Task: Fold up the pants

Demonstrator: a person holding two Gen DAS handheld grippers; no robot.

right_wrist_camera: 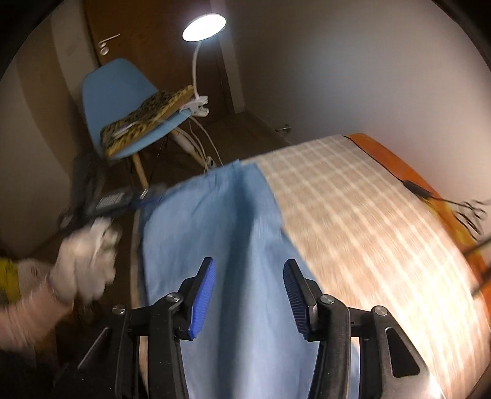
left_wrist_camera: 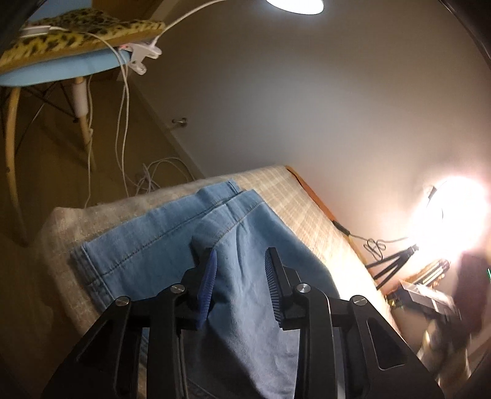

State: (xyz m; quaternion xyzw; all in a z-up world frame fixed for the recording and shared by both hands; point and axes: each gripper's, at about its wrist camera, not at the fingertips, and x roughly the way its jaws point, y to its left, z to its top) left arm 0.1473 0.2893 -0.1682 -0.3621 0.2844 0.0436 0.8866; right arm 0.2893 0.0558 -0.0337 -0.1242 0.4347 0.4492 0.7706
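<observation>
Light blue denim pants [left_wrist_camera: 172, 239] lie on a table under a checked cloth [left_wrist_camera: 300, 208], legs stacked with the hems at the far end. My left gripper [left_wrist_camera: 241, 254] is open just above the pants, a fabric ridge rising between its blue-padded fingers; nothing is clamped. In the right wrist view the pants [right_wrist_camera: 214, 230] run away from me along the left side of the cloth [right_wrist_camera: 368, 214]. My right gripper [right_wrist_camera: 248, 267] is open above the pants, over a crease. That view is motion-blurred.
A blue chair [right_wrist_camera: 119, 92] with a leopard-print cushion [right_wrist_camera: 147, 116] and a clip-on lamp [right_wrist_camera: 204, 27] stands beyond the table's far end. White cables [left_wrist_camera: 122, 129] hang beside it. A gloved hand [right_wrist_camera: 89, 251] shows at left. A bright ring light [left_wrist_camera: 454, 221] and tripod stand at right.
</observation>
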